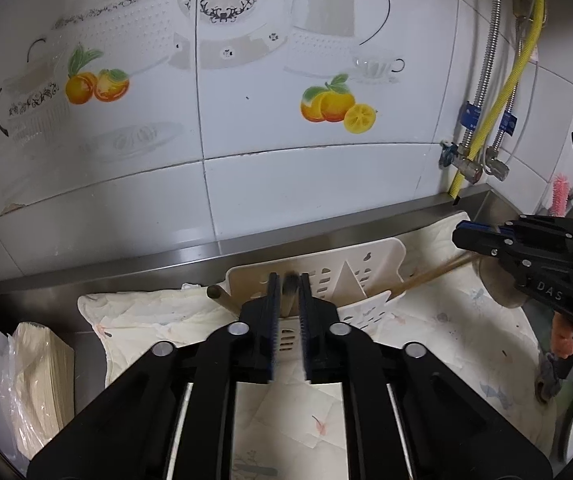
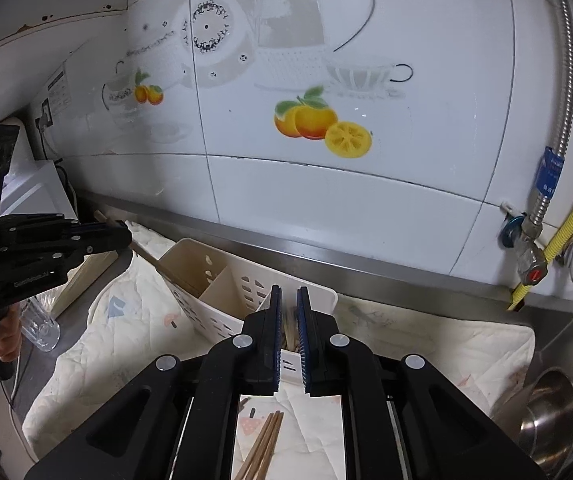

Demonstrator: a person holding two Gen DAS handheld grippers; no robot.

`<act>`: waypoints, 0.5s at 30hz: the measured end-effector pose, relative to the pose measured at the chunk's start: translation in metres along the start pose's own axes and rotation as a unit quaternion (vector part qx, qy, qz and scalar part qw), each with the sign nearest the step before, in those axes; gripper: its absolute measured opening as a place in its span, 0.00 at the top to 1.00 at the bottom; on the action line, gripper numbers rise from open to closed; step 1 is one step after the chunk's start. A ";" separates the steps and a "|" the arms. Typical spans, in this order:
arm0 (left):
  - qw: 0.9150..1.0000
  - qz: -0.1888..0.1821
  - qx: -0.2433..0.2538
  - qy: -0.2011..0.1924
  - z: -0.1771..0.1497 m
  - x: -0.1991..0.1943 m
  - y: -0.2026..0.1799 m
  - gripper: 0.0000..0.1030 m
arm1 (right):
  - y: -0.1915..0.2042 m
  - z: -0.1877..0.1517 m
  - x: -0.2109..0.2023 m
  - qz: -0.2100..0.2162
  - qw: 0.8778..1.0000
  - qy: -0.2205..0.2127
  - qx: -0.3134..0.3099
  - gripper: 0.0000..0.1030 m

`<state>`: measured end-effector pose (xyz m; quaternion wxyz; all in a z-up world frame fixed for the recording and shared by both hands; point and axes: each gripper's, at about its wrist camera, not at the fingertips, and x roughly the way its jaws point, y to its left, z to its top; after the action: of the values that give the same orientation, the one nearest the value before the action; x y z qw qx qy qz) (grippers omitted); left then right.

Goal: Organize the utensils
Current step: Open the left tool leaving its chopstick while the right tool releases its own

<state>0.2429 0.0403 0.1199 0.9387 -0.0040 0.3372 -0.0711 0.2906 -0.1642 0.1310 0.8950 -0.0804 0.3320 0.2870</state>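
Home kitchen. Landmark: white plastic utensil caddy (image 1: 342, 280) on quilted cloth (image 1: 158, 320) spread over stainless steel counter (image 1: 86, 332). Directly behind caddy: steel backsplash rim (image 1: 326, 236), above it glossy white wall tiles (image 1: 306, 184) printed with teapots, cups, oranges (image 1: 328, 106). Right of caddy, in corner: braided metal hoses (image 1: 486, 60), yellow gas hose (image 1: 502, 92), valves (image 1: 472, 170). Further right, near counter edge: steel bowls (image 2: 550, 416). Left of caddy: clear glass (image 2: 40, 328), white appliance (image 2: 34, 192) against wall.
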 end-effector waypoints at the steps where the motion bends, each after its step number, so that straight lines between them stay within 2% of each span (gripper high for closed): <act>1: 1.000 0.002 0.001 -0.003 0.000 -0.002 -0.001 0.80 | -0.001 0.000 -0.001 -0.001 1.000 -0.002 0.001 0.92; 4: 1.000 0.002 0.000 -0.011 0.001 -0.008 -0.001 0.77 | -0.002 0.001 -0.007 -0.004 1.000 -0.011 0.003 0.83; 9: 0.999 0.002 -0.006 -0.033 -0.007 -0.030 -0.002 0.69 | 0.000 -0.004 -0.031 -0.020 0.999 -0.037 -0.007 0.76; 11: 0.999 0.000 -0.007 -0.038 -0.014 -0.038 -0.005 0.63 | 0.002 -0.010 -0.042 -0.024 0.999 -0.046 -0.014 0.73; 12: 0.999 0.002 -0.005 -0.042 -0.020 -0.042 -0.008 0.59 | 0.004 -0.014 -0.047 -0.024 0.998 -0.050 -0.015 0.68; 13: 0.999 0.004 -0.004 -0.044 -0.026 -0.046 -0.010 0.58 | 0.005 -0.017 -0.051 -0.024 0.998 -0.051 -0.015 0.63; 15: 0.999 -0.001 -0.002 -0.046 -0.039 -0.053 -0.015 0.57 | 0.009 -0.031 -0.060 -0.024 0.998 -0.055 -0.015 0.62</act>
<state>0.1755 0.0345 0.1239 0.9531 -0.0089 0.2940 -0.0708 0.2315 -0.1949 0.1463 0.9171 -0.0860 0.2758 0.2745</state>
